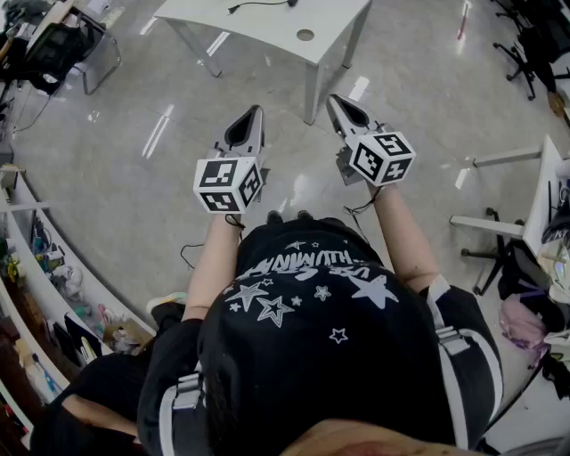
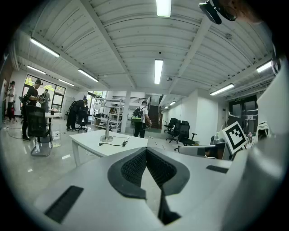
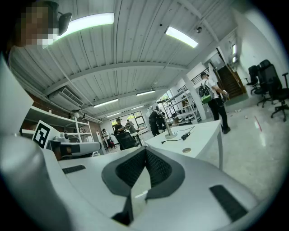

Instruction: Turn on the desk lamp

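- I am holding the left gripper (image 1: 256, 111) with its jaws pressed together, gripping nothing.
- I am holding the right gripper (image 1: 332, 100) the same way (closed, empty).
- The desk lamp (image 2: 106, 134) is standing on the white table (image 2: 86, 145) ahead, well apart from both grippers.
- The shelves (image 1: 36, 267) at my left are carrying small things, too blurred to name.

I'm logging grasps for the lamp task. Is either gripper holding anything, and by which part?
Nothing is held. The left gripper and the right gripper both have jaws closed together on nothing, short of the white table.
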